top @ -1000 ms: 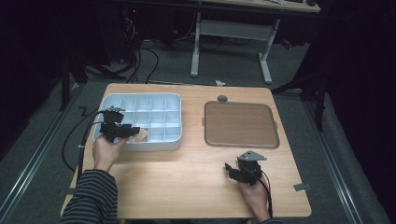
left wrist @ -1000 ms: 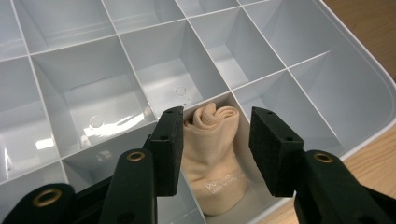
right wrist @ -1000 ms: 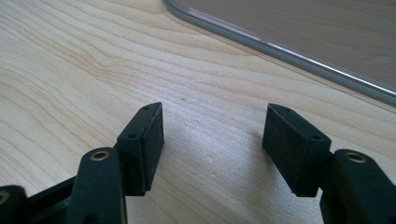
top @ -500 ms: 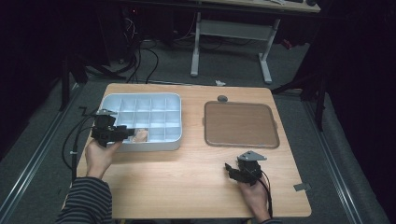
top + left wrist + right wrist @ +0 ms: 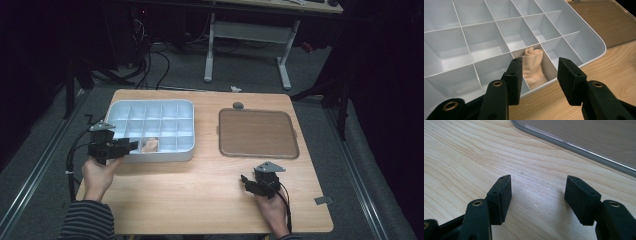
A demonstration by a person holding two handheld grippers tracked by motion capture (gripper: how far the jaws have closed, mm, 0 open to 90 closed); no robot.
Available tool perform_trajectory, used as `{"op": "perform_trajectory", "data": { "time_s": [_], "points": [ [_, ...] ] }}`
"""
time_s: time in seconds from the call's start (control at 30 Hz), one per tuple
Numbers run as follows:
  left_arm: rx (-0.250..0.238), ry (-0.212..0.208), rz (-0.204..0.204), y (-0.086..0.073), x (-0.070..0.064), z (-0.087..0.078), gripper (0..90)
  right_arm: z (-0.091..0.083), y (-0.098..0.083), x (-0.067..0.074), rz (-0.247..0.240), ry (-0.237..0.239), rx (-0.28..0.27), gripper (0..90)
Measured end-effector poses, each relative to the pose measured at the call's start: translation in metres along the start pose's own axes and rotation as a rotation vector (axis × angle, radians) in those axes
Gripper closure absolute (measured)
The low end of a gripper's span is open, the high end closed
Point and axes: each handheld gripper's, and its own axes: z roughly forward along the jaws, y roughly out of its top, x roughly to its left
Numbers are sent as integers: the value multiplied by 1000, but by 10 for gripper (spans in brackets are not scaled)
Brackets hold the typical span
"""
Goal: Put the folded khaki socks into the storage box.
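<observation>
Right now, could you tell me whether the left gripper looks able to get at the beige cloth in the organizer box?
Probably yes: the left gripper has its jaws open, aimed at the beige cloth, which lies uncovered in a front-row compartment of the organizer box, nothing between.

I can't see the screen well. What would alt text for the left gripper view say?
A rolled beige cloth lies in one near-row compartment of a pale grey divided tray. The open black jaws of the left hand-held gripper frame it from the bottom edge without touching it. The tray rests on a wooden table, with a brown mat beyond.
</observation>
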Motion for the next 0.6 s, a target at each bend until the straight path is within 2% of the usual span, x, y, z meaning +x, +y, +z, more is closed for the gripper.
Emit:
{"op": "perform_trajectory", "data": {
  "time_s": [0.37, 0.43, 0.53, 0.6],
  "points": [
    [-30, -19, 9, -8, -5, -15, 554, 0, 0, 0, 0, 0, 0, 384],
    [-36, -28, 8, -10, -7, -17, 553, 0, 0, 0, 0, 0, 0, 384],
    [-46, -63, 0, -11, -10, -21, 554, 0, 0, 0, 0, -1, 0, 385],
    [-54, -71, 11, -13, -13, -24, 557, 0, 0, 0, -1, -1, 0, 385]
  ]
}}
